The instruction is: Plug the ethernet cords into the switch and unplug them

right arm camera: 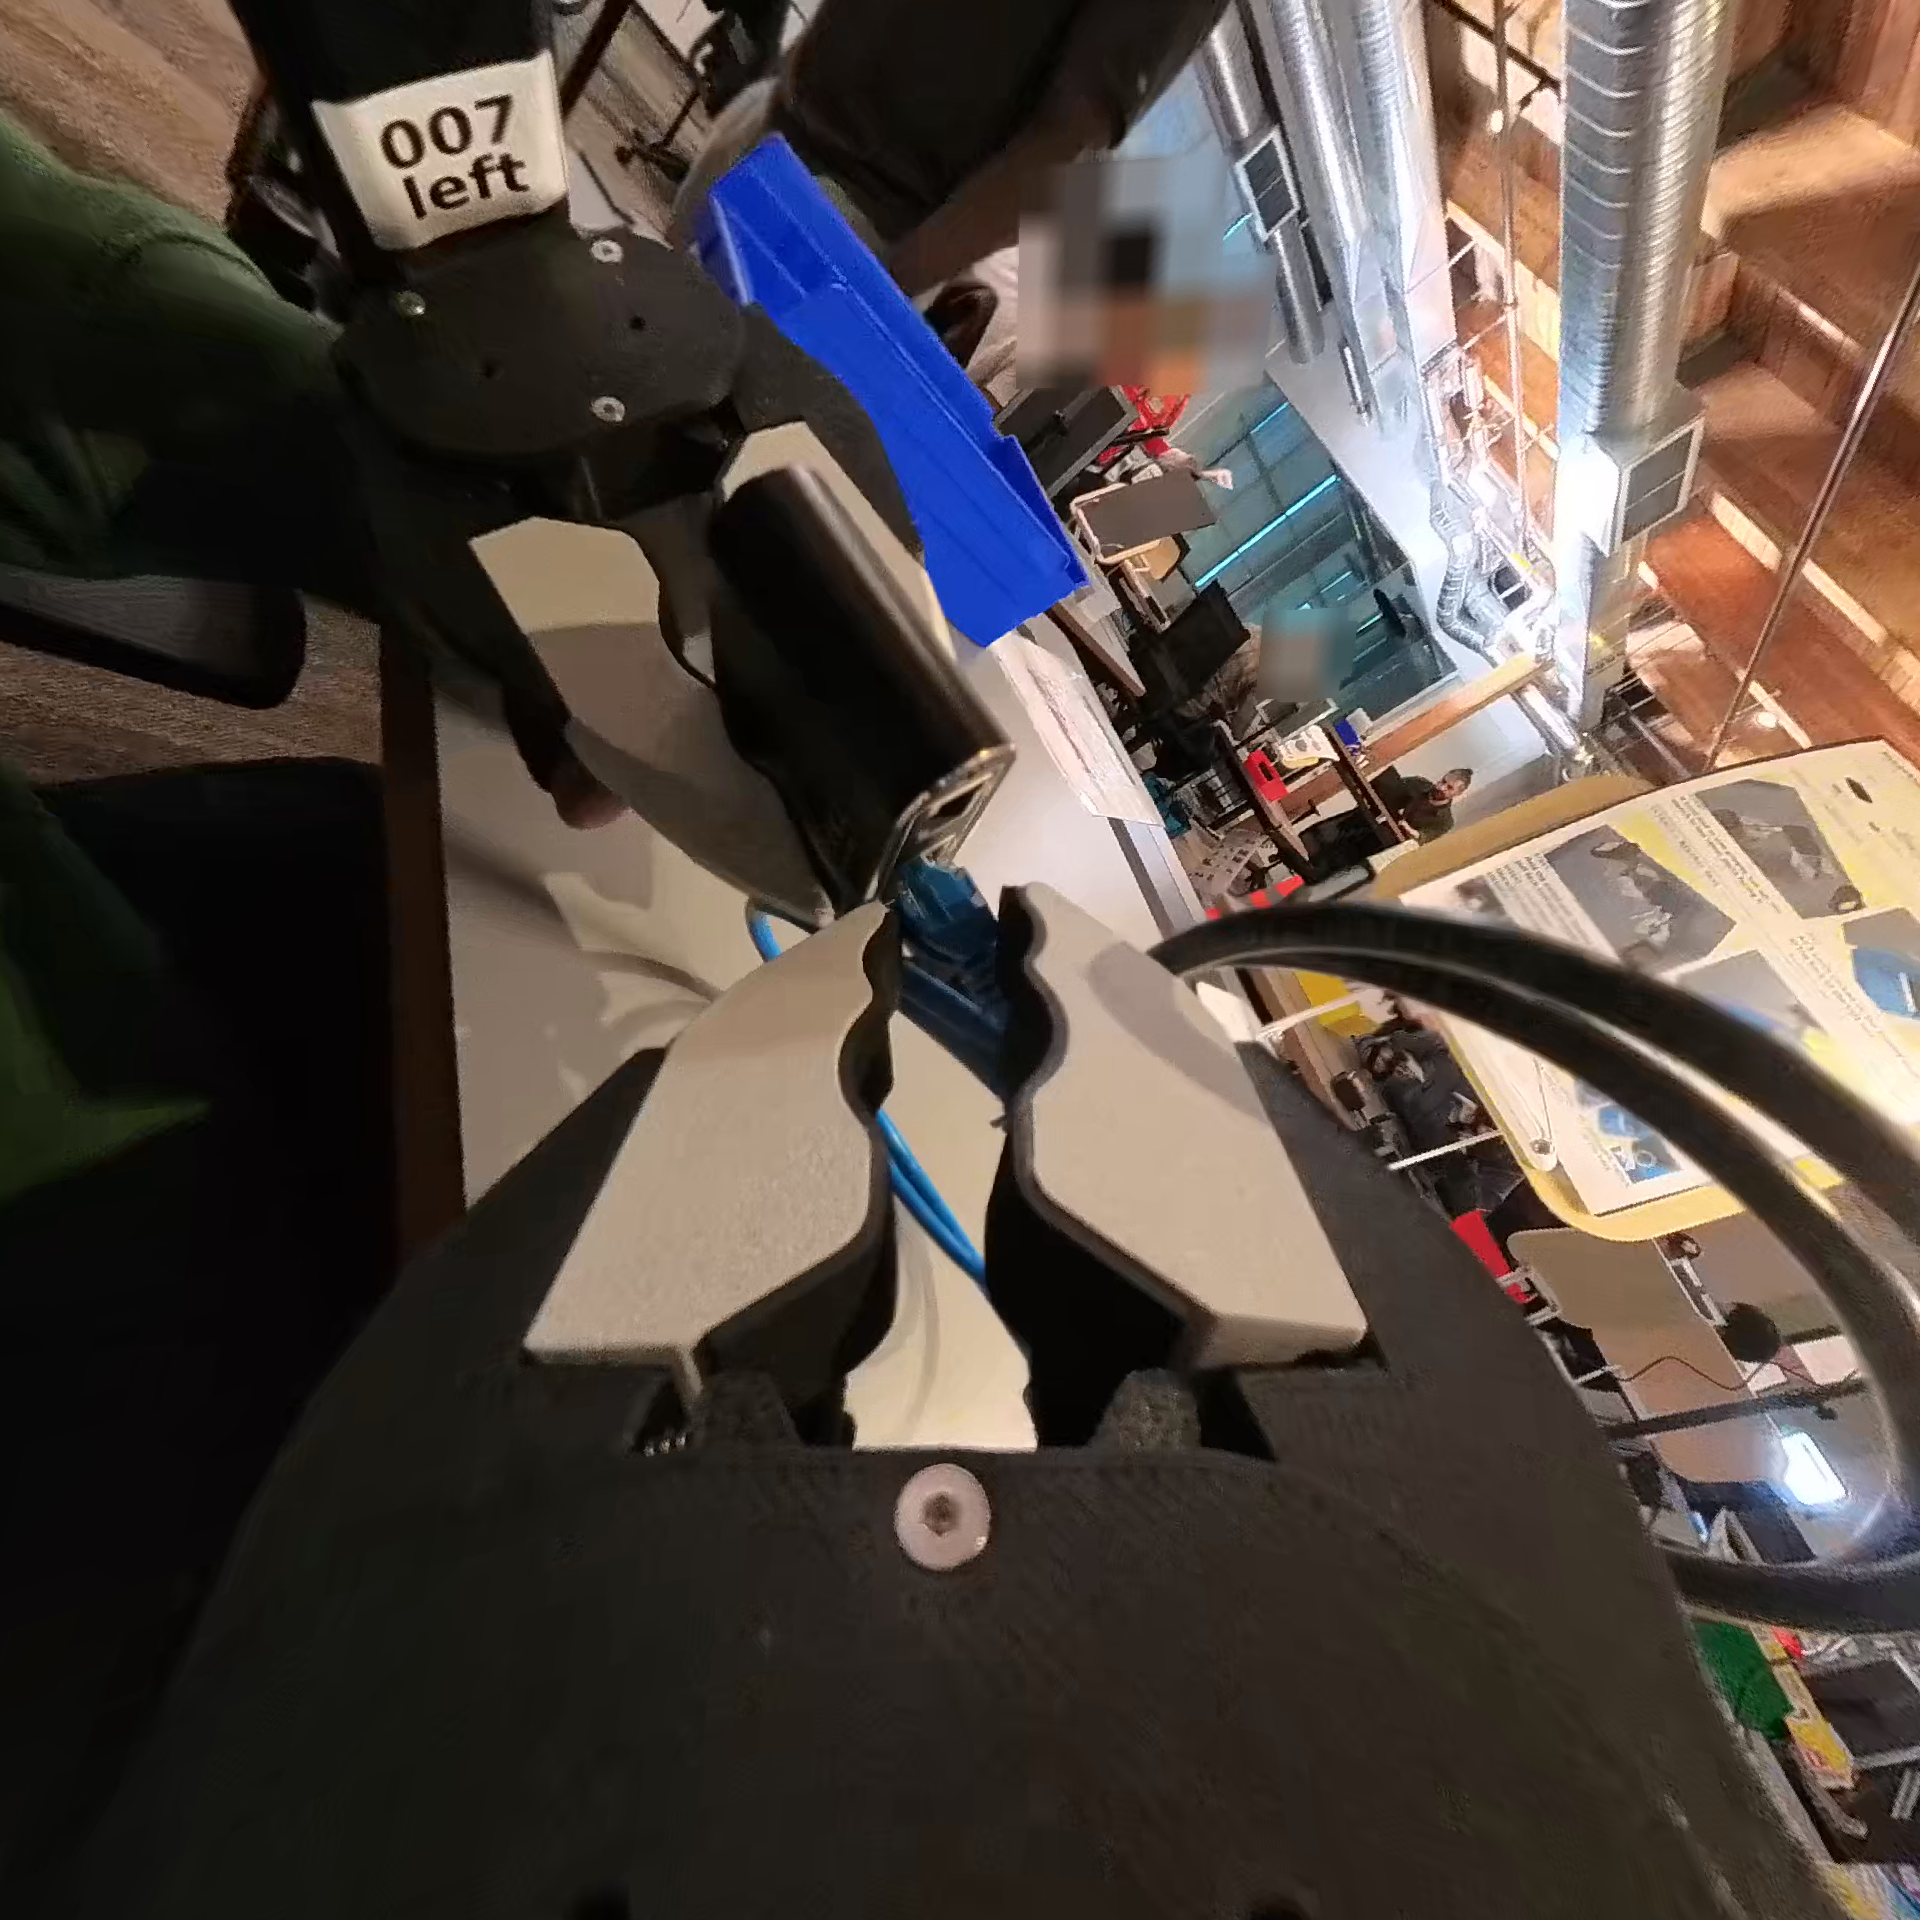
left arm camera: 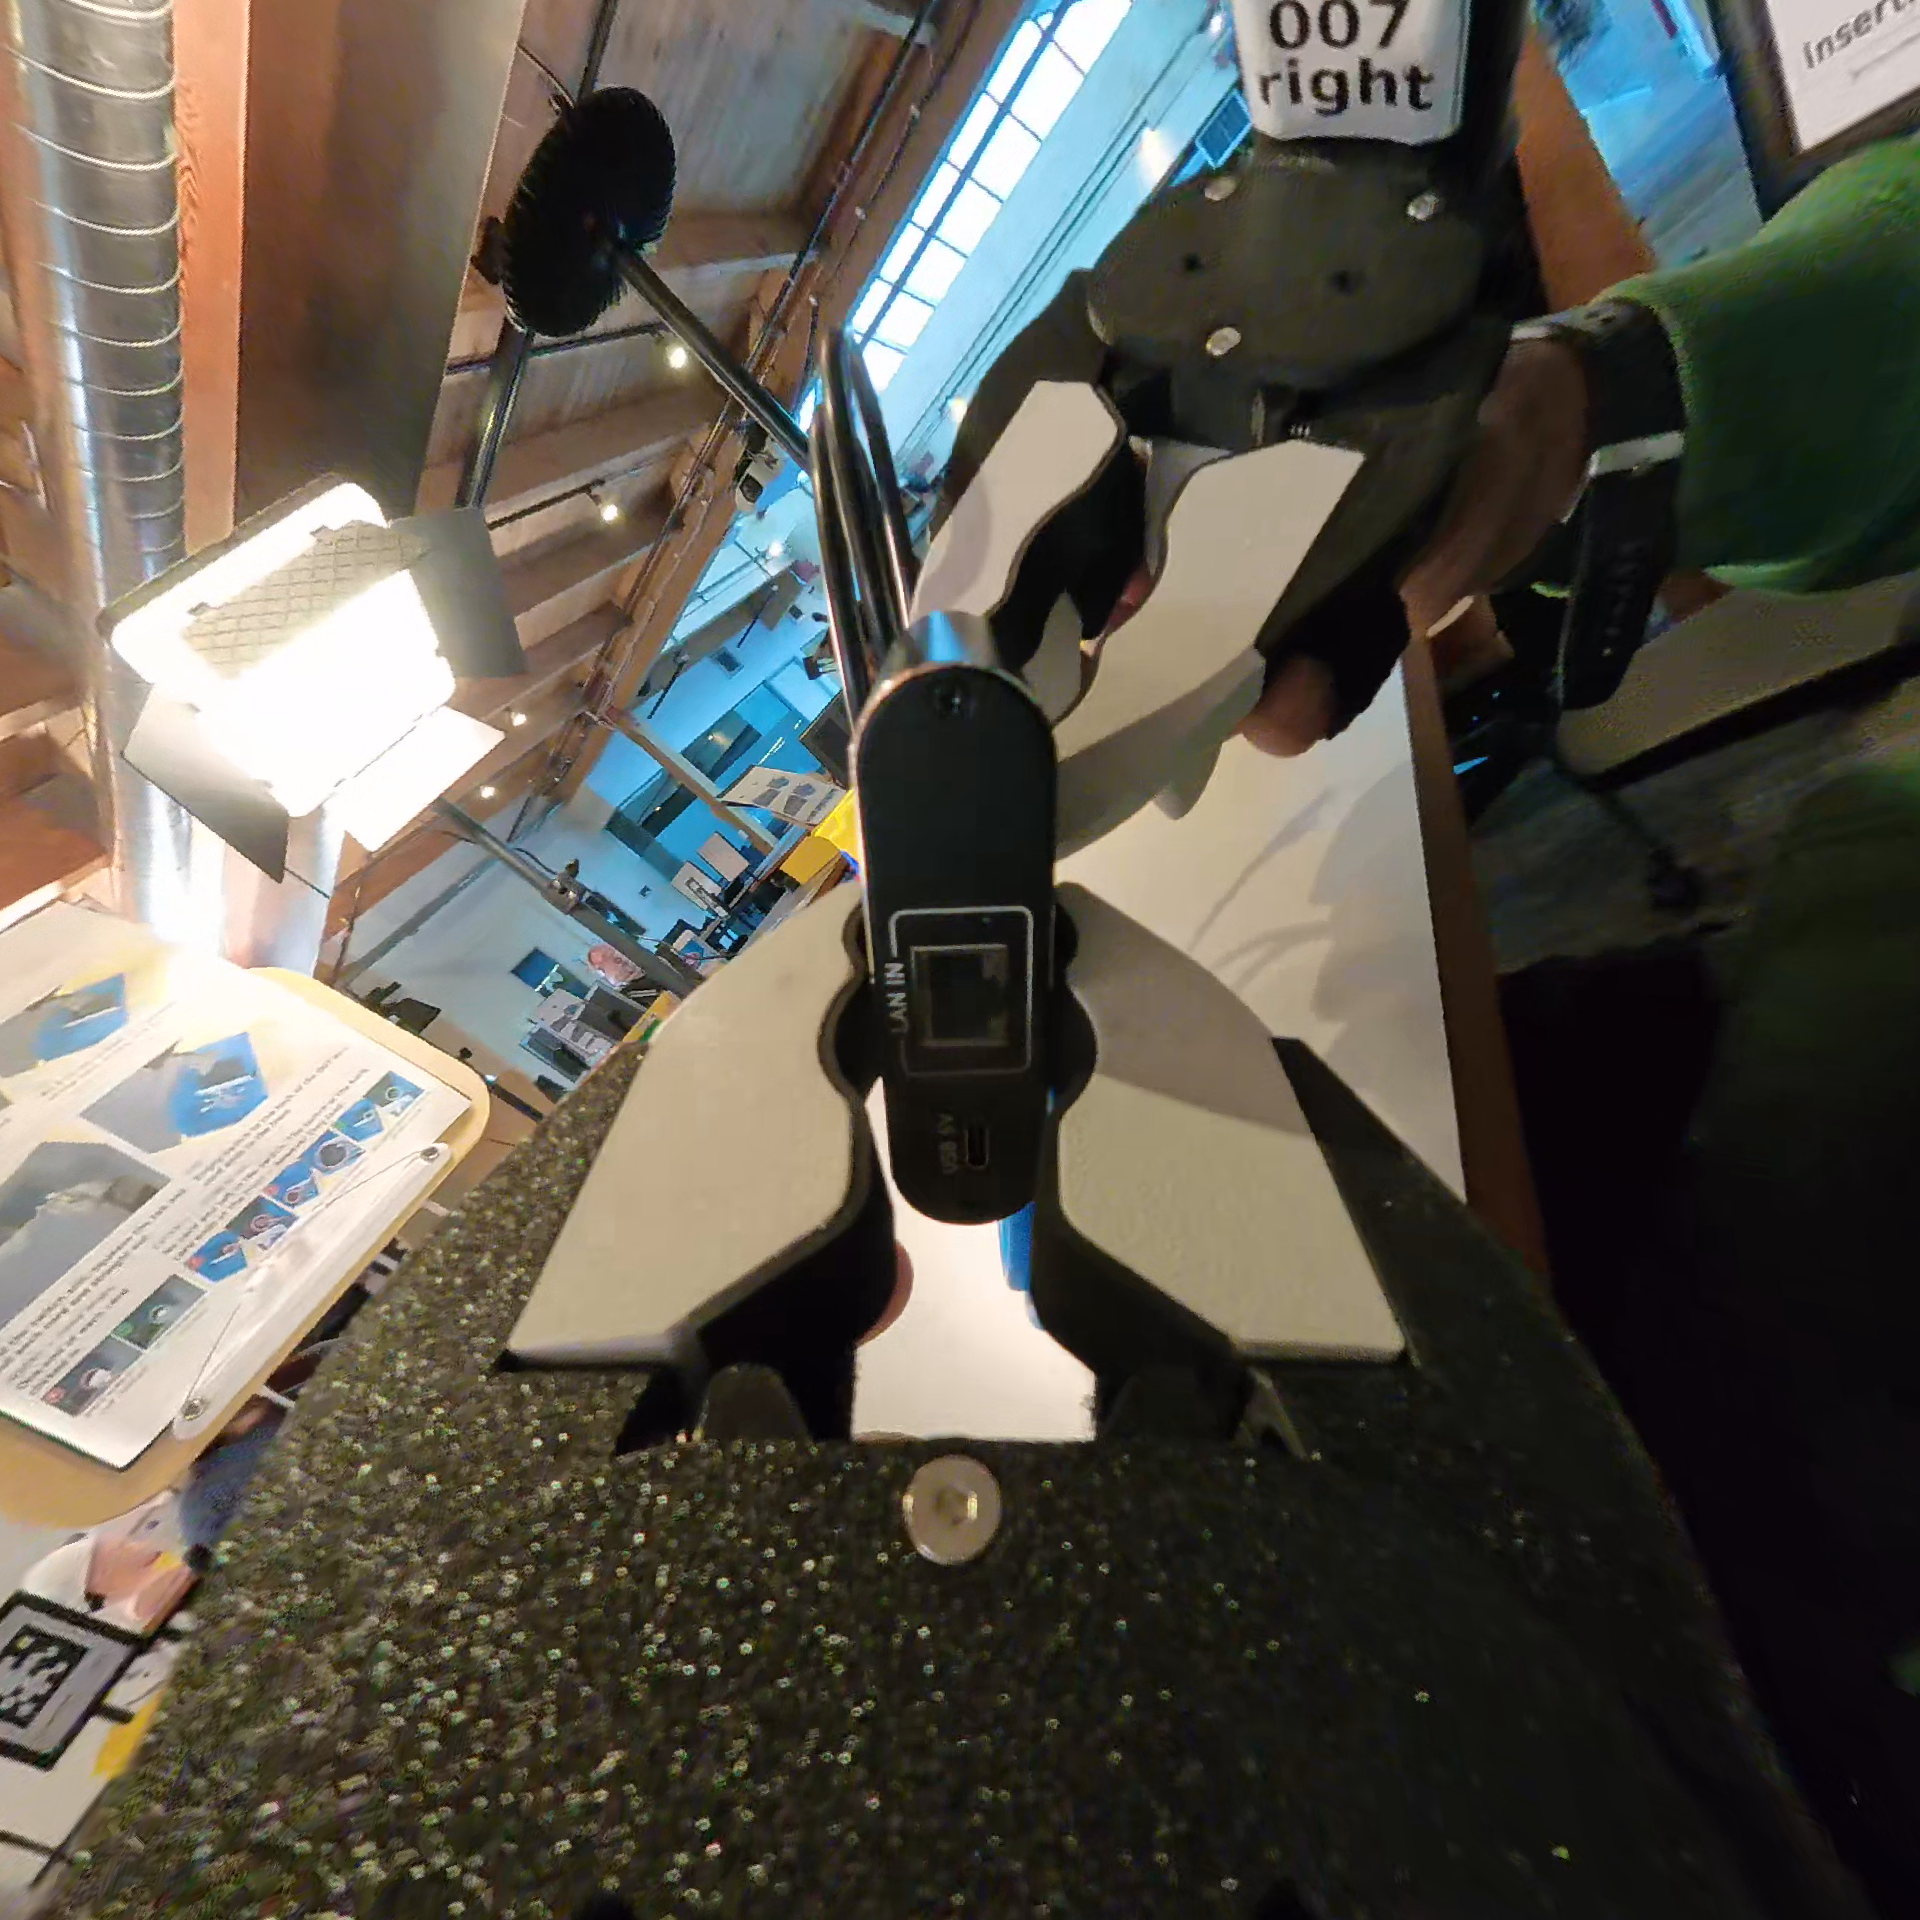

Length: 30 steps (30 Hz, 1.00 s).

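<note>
My left gripper [left arm camera: 961,987] is shut on a small black switch [left arm camera: 961,831] and holds it above the table, with an empty port on its near end facing the camera. Black cables [left arm camera: 862,520] leave its far end. In the right wrist view, my right gripper [right arm camera: 948,925] is shut on the blue ethernet plug [right arm camera: 940,945] at the switch's [right arm camera: 831,644] far port. I cannot tell how deep the plug sits. The blue cord [right arm camera: 935,1174] trails back between the fingers. The right gripper [left arm camera: 1070,665] also shows in the left wrist view, behind the switch.
A white table [left arm camera: 1299,883] lies below both grippers. A blue bin [right arm camera: 883,416] stands at its far side. A board with a picture sheet [right arm camera: 1714,935] is to the right. A thick black cable [right arm camera: 1558,1039] loops near the right gripper. A bright lamp [left arm camera: 301,644] hangs overhead. Less than 4 cm separates the two grippers' tips.
</note>
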Motion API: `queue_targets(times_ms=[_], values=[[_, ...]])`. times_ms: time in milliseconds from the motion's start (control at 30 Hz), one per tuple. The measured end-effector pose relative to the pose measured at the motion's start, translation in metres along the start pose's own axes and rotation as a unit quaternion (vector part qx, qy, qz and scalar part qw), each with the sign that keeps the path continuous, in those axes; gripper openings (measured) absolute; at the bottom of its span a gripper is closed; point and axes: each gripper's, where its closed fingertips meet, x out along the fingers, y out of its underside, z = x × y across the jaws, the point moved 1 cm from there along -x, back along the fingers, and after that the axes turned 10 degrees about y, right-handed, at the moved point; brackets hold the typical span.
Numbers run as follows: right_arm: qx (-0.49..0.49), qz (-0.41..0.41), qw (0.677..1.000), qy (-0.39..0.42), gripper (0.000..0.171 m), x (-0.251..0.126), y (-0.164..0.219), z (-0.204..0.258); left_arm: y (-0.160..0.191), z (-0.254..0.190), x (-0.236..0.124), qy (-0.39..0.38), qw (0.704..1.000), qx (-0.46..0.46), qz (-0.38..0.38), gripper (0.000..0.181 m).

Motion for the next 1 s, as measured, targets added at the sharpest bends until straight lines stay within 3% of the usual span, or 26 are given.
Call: queue_targets(times_ms=[433,500,567,600,700,800,900,1000], values=[[0.035,0.045,0.997,0.060,0.016,0.005,0.002,-0.010,0.002,0.005,-0.001,-0.056,0.996,0.063,0.038,0.028],[0.054,0.041,0.988,0.141,0.016,-0.002,0.005,-0.041,0.002,-0.014,0.002,-0.005,0.994,0.106,0.040,0.028],[0.079,0.042,0.987,0.133,0.016,-0.013,0.009,-0.065,0.011,-0.027,0.011,0.017,0.987,0.129,0.089,0.028],[0.065,0.046,0.992,0.098,0.017,-0.017,0.011,-0.065,0.012,-0.025,0.013,0.007,0.988,0.121,0.094,0.028],[0.052,0.060,0.992,0.099,0.016,-0.035,0.022,-0.085,0.014,0.001,0.005,-0.049,0.993,0.065,0.088,0.027],[0.081,0.057,0.986,0.137,0.016,-0.052,0.036,-0.115,0.022,0.032,-0.010,-0.114,0.990,-0.023,0.075,0.027],[0.105,0.085,0.970,0.200,0.016,-0.065,0.072,-0.144,0.035,0.055,-0.025,-0.170,0.979,-0.087,0.077,0.027],[0.157,0.135,0.965,0.162,0.016,-0.060,0.116,-0.137,0.043,0.060,-0.029,-0.179,0.973,-0.118,0.082,0.027]])
